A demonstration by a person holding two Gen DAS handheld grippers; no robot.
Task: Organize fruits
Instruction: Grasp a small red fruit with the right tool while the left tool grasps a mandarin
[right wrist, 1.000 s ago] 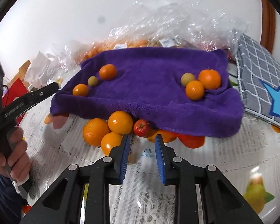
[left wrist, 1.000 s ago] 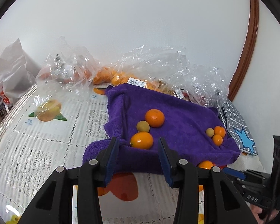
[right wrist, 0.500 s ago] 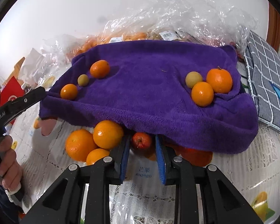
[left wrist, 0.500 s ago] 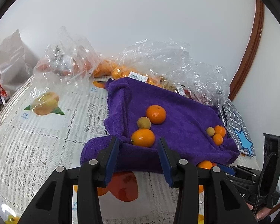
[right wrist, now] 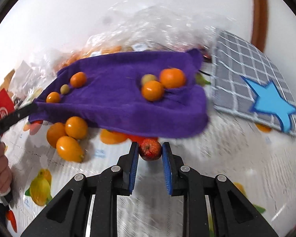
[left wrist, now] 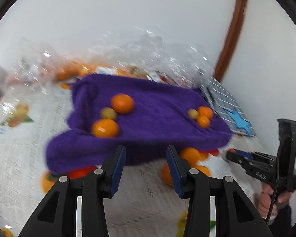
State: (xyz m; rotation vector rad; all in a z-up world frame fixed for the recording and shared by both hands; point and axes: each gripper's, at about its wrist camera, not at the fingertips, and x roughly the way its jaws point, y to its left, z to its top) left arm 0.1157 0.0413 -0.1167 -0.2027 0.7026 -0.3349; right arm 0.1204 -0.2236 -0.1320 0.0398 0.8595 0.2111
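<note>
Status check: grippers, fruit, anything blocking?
Right gripper shut on red fruit. Left gripper empty. Purple towel edge overhangs the pick.

A purple towel (right wrist: 118,98) lies rumpled across the middle of the surface (right wrist: 236,158), which wears a white lace cloth printed with fruit pictures. At two o'clock from the towel rests a grey checked mat (right wrist: 246,69) bearing a blue star. Crinkled clear plastic bags (left wrist: 157,55) heap at twelve o'clock against the white wall (left wrist: 128,9).
</note>
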